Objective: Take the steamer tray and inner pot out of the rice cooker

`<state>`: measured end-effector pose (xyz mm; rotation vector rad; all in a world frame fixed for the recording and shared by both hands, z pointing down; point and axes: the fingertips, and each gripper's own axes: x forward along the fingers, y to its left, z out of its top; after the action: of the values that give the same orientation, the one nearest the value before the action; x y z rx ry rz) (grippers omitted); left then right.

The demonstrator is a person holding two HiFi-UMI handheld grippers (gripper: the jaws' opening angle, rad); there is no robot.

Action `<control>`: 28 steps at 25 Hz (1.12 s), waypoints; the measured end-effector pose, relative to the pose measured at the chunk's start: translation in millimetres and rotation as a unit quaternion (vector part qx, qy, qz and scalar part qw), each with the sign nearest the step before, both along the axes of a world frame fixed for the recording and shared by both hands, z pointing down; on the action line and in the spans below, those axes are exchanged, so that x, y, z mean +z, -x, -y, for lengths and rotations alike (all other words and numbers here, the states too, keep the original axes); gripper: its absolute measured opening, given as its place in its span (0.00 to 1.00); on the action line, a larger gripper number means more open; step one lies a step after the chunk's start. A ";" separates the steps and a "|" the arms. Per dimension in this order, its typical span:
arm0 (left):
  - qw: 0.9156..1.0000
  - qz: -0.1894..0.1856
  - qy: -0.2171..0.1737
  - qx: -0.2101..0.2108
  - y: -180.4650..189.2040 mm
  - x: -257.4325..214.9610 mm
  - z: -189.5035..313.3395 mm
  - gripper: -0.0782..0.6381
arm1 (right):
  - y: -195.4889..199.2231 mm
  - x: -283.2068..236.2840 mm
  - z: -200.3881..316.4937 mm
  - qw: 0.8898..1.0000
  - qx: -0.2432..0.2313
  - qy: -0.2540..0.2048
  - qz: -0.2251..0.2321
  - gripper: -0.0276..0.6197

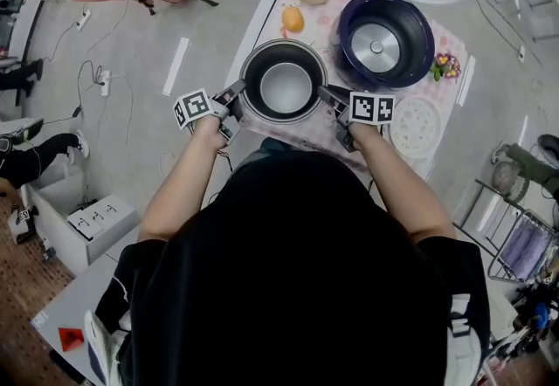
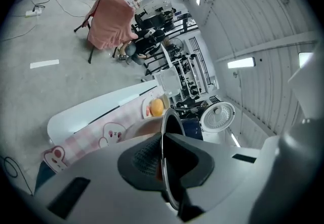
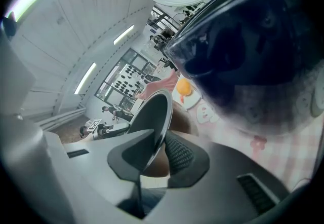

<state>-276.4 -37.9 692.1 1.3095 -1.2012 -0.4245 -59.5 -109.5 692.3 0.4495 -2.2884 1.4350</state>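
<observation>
The steamer tray [image 1: 416, 126] is laid on the counter [image 1: 272, 9], and the inner pot [image 1: 285, 86], out of the rice cooker [image 1: 384, 37], is pinched at its rim by the jaws of the left gripper [image 1: 238, 95] and right gripper [image 1: 328, 96], not yet released.

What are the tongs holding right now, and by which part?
The inner pot, pinched by its rim: left tongs on one side, right tongs opposite.

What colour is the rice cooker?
The rice cooker is dark blue; the head view shows it best.
</observation>
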 end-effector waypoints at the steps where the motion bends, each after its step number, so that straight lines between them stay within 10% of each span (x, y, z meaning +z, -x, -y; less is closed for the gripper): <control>1: 1.000 0.001 0.002 0.000 -0.2 2.7 -0.3 0.16 | -0.2 3.0 -0.3 1.000 -0.001 0.001 -0.002 0.16; 18: 1.000 0.001 -0.014 -0.012 0.5 12.6 -0.9 0.16 | -1.4 12.9 -1.4 0.999 -0.019 -0.040 -0.029 0.17; 28: 0.994 0.104 -0.018 0.005 26.1 -6.8 0.4 0.28 | -11.6 -20.9 4.0 0.984 -0.053 -0.156 -0.066 0.23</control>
<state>-302.6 -38.3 685.4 1.4163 -1.3643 -0.3081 -47.9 -113.5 671.5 0.4890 -2.3950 0.9675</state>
